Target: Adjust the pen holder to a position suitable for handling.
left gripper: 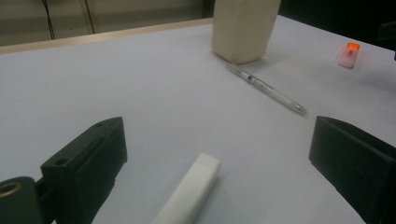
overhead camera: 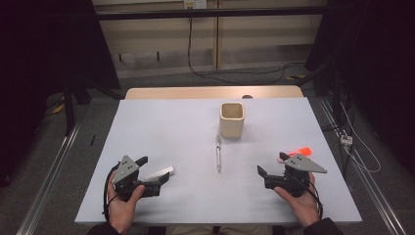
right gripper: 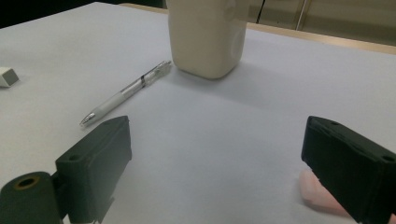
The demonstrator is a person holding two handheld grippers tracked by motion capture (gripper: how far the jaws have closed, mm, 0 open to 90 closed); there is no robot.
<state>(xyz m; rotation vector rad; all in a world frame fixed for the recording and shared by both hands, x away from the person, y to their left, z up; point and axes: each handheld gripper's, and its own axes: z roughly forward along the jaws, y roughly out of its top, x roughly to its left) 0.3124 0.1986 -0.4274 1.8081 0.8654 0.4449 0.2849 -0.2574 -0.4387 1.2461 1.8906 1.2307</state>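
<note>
- Black tongs on both sides were spread wide, nothing pinched. Left tongs (overhead camera: 154, 171) sat low at the near left of the counter (overhead camera: 161, 127), right tongs (overhead camera: 270, 164) at the near right.
- White eraser (left gripper: 194, 191) lay flat right between the left jaws, not touched by either one as far as I could tell.
- Pink-orange eraser (overhead camera: 299, 151) sat just beside the right tongs, partly under the far jaw in the right gripper view.
- Clear pen (overhead camera: 218, 154) lay mid-counter between the two hands, one end pointing at the beige cup (overhead camera: 231, 120) further back, which stood upright.
- My guess at what could've gone wrong: the white eraser lay lengthwise along the jaws, so an off-centre squeeze might've spun it or squirted it out.
- Also, a low jaw could've pushed it along the counter instead of catching it.
- Swinging toward the cup, either hand could've clipped the pen or tipped the cup.
</note>
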